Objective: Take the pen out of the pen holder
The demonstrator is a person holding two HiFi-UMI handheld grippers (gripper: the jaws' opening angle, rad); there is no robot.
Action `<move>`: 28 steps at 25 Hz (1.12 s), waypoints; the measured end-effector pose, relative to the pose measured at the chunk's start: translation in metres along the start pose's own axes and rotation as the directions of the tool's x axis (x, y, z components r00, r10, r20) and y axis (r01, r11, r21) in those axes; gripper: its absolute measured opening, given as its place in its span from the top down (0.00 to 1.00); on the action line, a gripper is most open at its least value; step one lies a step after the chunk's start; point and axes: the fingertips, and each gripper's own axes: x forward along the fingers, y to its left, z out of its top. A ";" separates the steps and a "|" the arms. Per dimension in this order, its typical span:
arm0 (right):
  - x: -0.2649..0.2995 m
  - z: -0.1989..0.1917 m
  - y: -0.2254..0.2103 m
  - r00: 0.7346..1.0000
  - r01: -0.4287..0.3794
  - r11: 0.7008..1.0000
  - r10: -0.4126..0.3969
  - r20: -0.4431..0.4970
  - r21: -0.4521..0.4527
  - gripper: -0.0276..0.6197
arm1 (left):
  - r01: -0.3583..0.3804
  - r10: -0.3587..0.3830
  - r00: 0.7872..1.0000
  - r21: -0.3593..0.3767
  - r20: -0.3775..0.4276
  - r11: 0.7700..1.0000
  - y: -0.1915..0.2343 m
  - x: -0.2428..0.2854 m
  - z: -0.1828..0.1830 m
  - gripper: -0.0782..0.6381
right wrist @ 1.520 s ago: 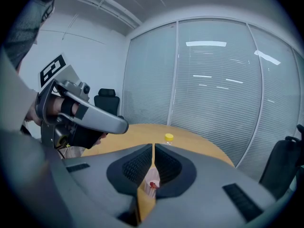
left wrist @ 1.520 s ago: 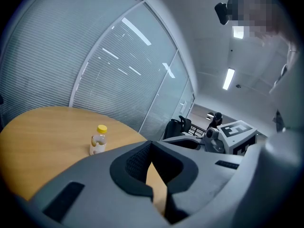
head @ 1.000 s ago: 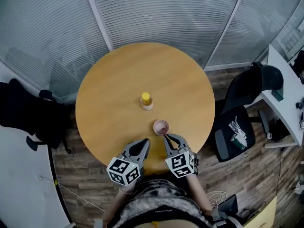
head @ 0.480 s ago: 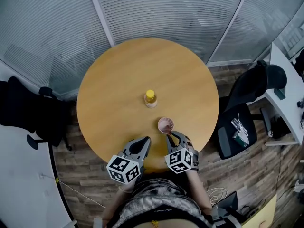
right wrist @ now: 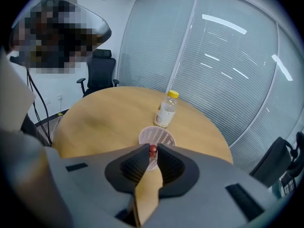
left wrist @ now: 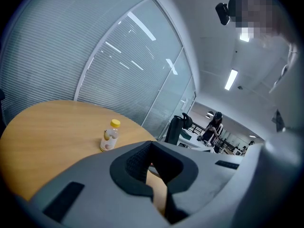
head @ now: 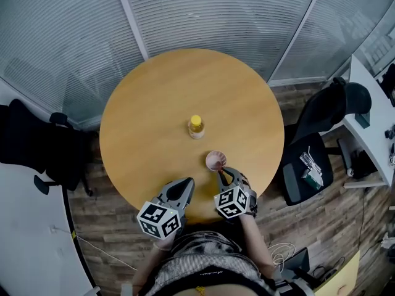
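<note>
A pink mesh pen holder (head: 215, 160) stands on the round wooden table (head: 154, 103) near its front edge. In the right gripper view the pen holder (right wrist: 157, 138) sits just beyond the jaws. A pen with a red top (right wrist: 152, 149) leans out of it toward me. My right gripper (right wrist: 152, 150) has its fingertips closed against the pen's red top, and in the head view the right gripper (head: 221, 172) touches the holder's near rim. My left gripper (head: 186, 183) hovers at the table's front edge, shut and holding nothing, with its tips (left wrist: 151, 143) together.
A small clear bottle with a yellow cap (head: 196, 127) stands at the table's middle, just beyond the holder. Black office chairs stand at the left (head: 37, 147) and at the right (head: 321, 128). A white desk (head: 370, 116) is at the far right, and glass walls with blinds lie behind.
My right gripper has moved forward to the pen holder and its jaws have narrowed onto the pen's red top. The left gripper has stayed at the table edge.
</note>
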 end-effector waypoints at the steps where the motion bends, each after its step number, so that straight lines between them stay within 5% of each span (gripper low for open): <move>1: 0.000 0.000 -0.001 1.000 0.005 1.000 -0.005 0.002 0.000 0.86 | 0.001 -0.001 1.000 -0.001 -0.001 1.000 0.000 -0.001 -0.001 0.88; 28: -0.063 0.049 -0.005 0.989 -0.081 0.997 0.082 0.126 -0.014 0.86 | 0.023 -0.023 1.000 -0.012 -0.008 1.000 -0.020 0.011 -0.008 0.88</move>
